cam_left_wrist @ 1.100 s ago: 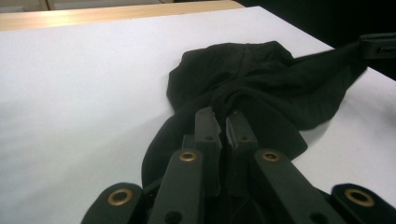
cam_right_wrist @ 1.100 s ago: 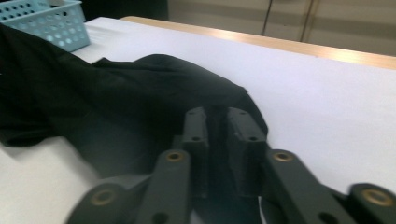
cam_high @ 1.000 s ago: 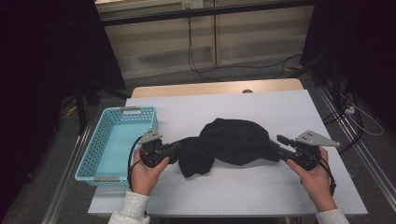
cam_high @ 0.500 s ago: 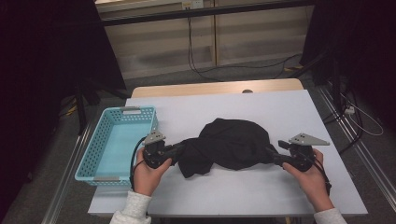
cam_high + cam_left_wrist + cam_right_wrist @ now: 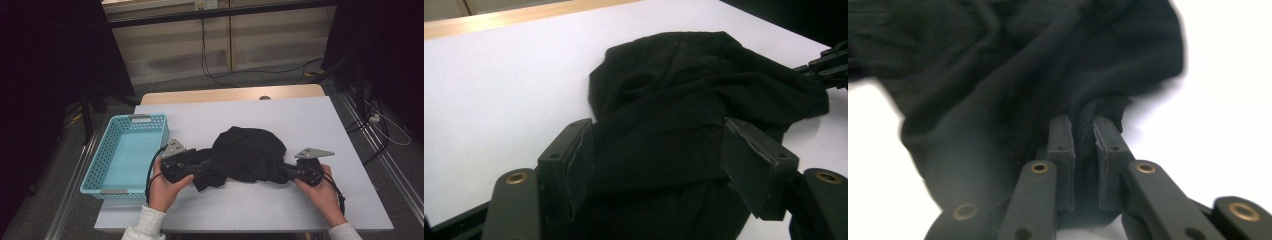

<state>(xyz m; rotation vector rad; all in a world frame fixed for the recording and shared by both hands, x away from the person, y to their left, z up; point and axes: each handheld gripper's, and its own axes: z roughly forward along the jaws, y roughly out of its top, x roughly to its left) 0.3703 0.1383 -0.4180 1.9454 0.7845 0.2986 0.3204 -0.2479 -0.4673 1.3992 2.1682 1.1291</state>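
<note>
A black cloth (image 5: 245, 155) lies bunched in the middle of the white table (image 5: 300, 120). At its left end, my left gripper (image 5: 205, 165) has just opened. In the left gripper view its jaws (image 5: 659, 150) stand wide apart with the cloth (image 5: 684, 85) lying loose between them, and the pads are not pressing on it. At the cloth's right end, my right gripper (image 5: 285, 170) has just closed. In the right gripper view its jaws (image 5: 1083, 125) pinch a fold of the cloth (image 5: 998, 65). The right gripper (image 5: 829, 62) also shows far off in the left gripper view.
A light blue plastic basket (image 5: 97, 165) stands empty at the table's left edge, beside my left hand. Bare white tabletop lies beyond the cloth and along the near edge. Cables and metal frames run on the floor to the right.
The left jaws have gone from shut on the cloth to wide open. The right hand has sunk and drawn toward the near edge. The cloth has settled into a rounder heap.
</note>
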